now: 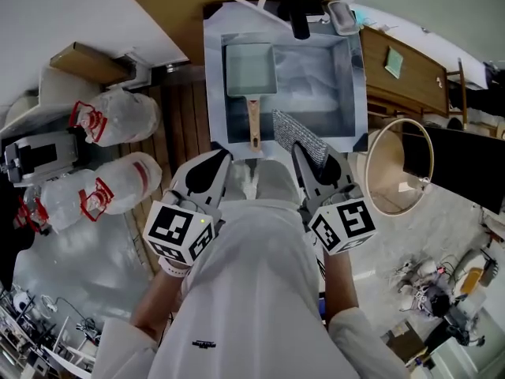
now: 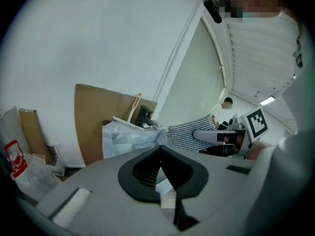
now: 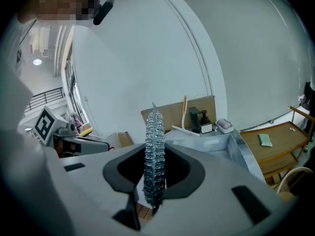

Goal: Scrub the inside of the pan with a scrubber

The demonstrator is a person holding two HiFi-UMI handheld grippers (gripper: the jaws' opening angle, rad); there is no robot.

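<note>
A pale green rectangular pan [image 1: 251, 69] with a wooden handle [image 1: 253, 121] lies in the foil-lined sink [image 1: 357, 93], at its left side. My right gripper [image 1: 300, 151] is shut on a silver mesh scrubber [image 1: 299, 136], held over the sink's near edge, right of the pan handle. The right gripper view shows the scrubber [image 3: 154, 146] edge-on, pinched between the jaws [image 3: 155, 154]. My left gripper [image 1: 222, 159] hovers at the sink's near edge, left of the handle, shut with nothing in it [image 2: 160, 149]. The left gripper view shows the scrubber [image 2: 189, 132] to the right.
A black dispenser [image 1: 298, 8] and a soap dish [image 1: 342, 17] stand behind the sink. A cardboard sheet [image 1: 173, 6] leans at the back. A wooden shelf [image 1: 404, 66] and a round hoop [image 1: 399, 168] are on the right. Two tied plastic bags [image 1: 118, 117] lie on the left.
</note>
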